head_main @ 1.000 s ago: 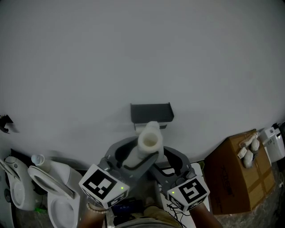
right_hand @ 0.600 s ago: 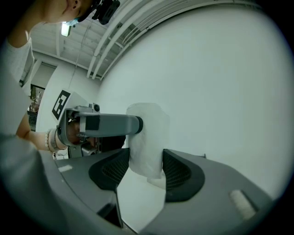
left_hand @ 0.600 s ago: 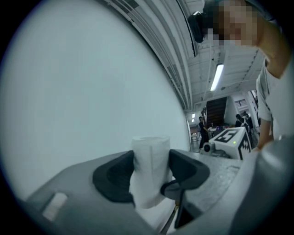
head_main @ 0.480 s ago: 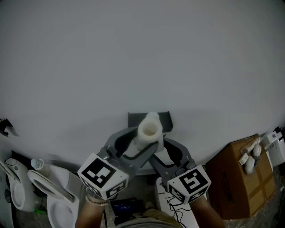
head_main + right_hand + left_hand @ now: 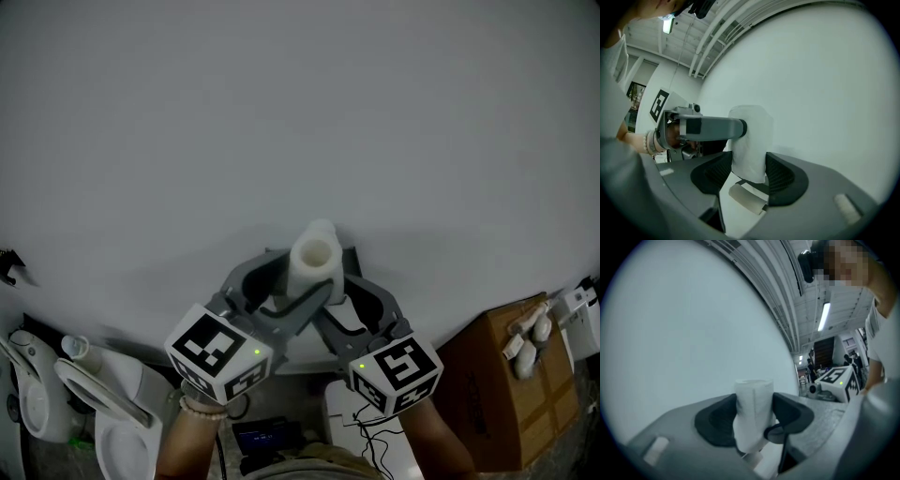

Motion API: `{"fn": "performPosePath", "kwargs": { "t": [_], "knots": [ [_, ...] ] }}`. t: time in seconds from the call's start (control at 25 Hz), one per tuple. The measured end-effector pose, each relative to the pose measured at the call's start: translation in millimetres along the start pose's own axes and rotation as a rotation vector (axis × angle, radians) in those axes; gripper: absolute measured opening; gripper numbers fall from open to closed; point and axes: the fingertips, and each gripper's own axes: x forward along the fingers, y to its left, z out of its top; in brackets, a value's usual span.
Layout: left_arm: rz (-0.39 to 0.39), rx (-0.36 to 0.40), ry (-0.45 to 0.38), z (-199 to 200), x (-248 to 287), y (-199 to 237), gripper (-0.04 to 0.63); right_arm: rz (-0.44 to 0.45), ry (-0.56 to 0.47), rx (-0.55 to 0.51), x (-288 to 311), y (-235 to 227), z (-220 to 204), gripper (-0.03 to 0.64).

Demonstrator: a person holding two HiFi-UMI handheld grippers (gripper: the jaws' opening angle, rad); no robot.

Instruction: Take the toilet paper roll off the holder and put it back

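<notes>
While both jaw sets stood wide, each was clamped on the toilet paper roll [image 5: 314,262]. The left tool [image 5: 753,416] had its pads squeezing the roll's sides, and the right tool [image 5: 749,171] gripped it from the other side. The roll was upright, core opening up, against the white wall [image 5: 300,112]. The dark holder [image 5: 352,260] was just behind the roll, mostly hidden by it. A toilet [image 5: 103,412] was below-left of the roll and a cardboard box [image 5: 497,375] below-right, both well apart from it.
</notes>
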Motion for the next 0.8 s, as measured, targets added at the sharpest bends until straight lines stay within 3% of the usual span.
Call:
{"fn": "performPosePath", "kwargs": {
  "t": [0.44, 0.8],
  "knots": [
    [0.104, 0.015, 0.029, -11, 21, 36, 0.236, -0.006, 0.03, 0.092, 14, -23, -7, 0.224],
    [0.167, 0.019, 0.076, -34, 26, 55, 0.236, 0.023, 0.03, 0.091, 7, -18, -12, 0.224]
  ]
}}
